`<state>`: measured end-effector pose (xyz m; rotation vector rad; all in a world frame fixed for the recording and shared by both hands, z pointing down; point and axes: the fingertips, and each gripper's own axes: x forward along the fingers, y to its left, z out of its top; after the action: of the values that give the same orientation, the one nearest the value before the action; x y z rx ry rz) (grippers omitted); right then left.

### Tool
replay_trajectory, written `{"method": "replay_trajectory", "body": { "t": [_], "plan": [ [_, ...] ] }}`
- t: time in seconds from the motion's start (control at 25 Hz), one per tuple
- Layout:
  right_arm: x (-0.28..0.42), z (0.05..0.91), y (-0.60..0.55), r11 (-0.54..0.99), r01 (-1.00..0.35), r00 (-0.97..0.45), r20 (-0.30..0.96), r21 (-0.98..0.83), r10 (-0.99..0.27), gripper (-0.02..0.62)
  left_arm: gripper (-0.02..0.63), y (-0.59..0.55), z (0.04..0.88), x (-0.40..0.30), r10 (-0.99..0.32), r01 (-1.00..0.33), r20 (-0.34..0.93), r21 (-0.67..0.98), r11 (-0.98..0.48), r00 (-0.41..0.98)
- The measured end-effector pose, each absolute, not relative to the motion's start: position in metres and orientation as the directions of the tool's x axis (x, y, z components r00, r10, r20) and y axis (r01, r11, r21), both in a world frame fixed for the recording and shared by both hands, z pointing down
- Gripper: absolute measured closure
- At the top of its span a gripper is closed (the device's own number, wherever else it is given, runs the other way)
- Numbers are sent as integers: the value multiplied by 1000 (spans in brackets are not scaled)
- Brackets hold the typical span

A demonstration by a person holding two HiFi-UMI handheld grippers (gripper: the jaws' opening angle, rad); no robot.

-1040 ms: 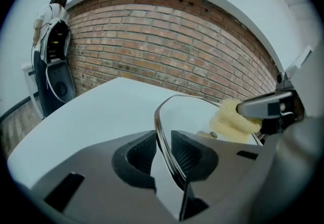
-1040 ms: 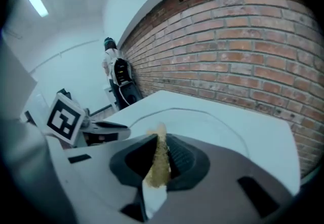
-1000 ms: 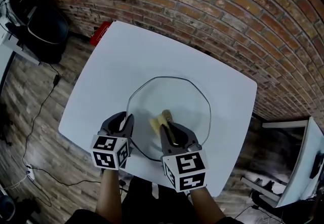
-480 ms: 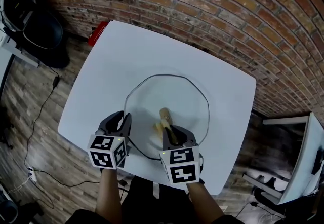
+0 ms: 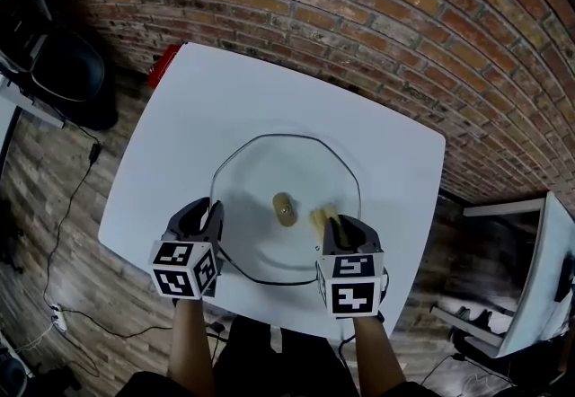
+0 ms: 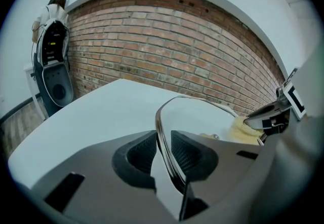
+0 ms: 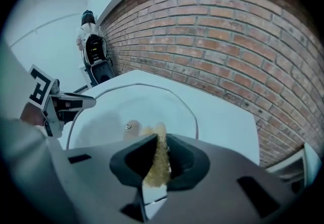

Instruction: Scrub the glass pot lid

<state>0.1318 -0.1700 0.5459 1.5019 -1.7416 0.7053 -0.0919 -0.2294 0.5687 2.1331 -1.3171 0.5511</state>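
The round glass pot lid [image 5: 260, 171] lies on the white table [image 5: 198, 108], its pale knob [image 5: 284, 208] in the middle. My left gripper [image 5: 214, 217] is shut on the lid's metal rim at its near left; in the left gripper view the rim [image 6: 167, 111] runs straight between the pads [image 6: 139, 154]. My right gripper [image 5: 334, 226] is shut on a yellow sponge [image 5: 323, 217] and presses it on the glass just right of the knob. In the right gripper view the sponge [image 7: 158, 159] fills the jaws, with the knob [image 7: 130, 129] ahead to the left.
A red object [image 5: 162, 63] sits at the table's far left corner. The brick wall [image 5: 404, 18] runs behind the table. A black chair [image 5: 54, 63] and a cable lie on the wooden floor at left. White furniture [image 5: 539, 296] stands at the right.
My right gripper has slid the sponge to the right, from in front of the knob to its right side. The left gripper keeps its hold on the rim.
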Motion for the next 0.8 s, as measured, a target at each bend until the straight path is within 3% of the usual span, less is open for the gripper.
{"method": "replay_trajectory", "body": {
  "t": [0.28,0.52,0.8],
  "plan": [
    [127,532,-174,150,-989,-99,737,3,-669,538,513,-235,546,-99,-714,-906,559,220,-362,421],
    [125,495,-184,133,-991,-104,603,3,-791,537,516,-235,506,-93,-760,-892,470,188,-410,449],
    [119,433,-187,145,-988,-152,431,-51,-889,538,572,-234,447,-79,-789,-869,367,162,-467,493]
  ]
}}
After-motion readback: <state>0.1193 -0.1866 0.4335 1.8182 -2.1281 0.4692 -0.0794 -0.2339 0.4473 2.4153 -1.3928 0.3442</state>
